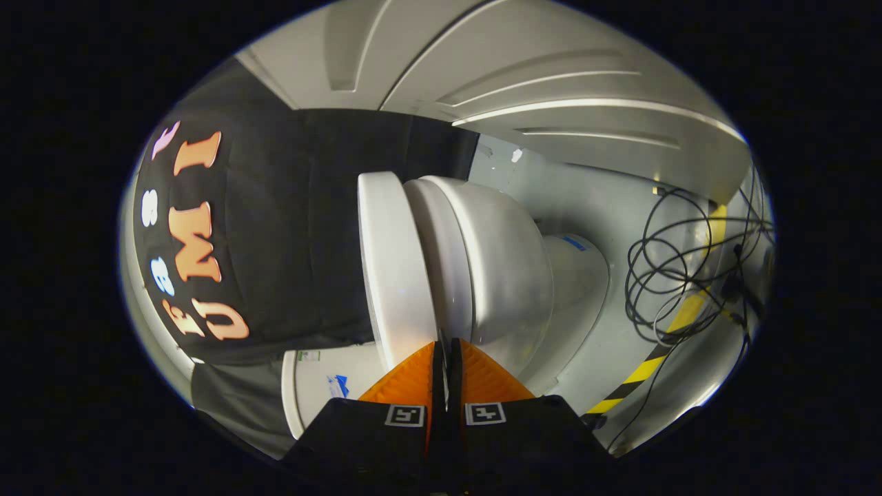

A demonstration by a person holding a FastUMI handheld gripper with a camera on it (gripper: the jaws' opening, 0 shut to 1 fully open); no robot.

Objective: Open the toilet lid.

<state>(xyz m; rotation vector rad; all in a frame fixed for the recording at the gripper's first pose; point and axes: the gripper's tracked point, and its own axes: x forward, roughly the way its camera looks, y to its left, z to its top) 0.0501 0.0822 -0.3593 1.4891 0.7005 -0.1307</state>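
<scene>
The view is tipped on its side. The grey floor [592, 207] runs up the far side, and the toilet [496, 269] stands on it, its base [579, 275] touching the floor. The toilet lid [393, 269] is a long flat white piece. Its long side runs straight ahead from the fingers, and it lies down on the seat [441, 262]. The bowl is hidden under it. A bunch of black cables [675, 269] sits on the floor by a yellow and black stripe [661, 358]. The gripper [446, 348] has its fingers close together, tips at the near edge of the lid. I cannot tell if they pinch it.
</scene>
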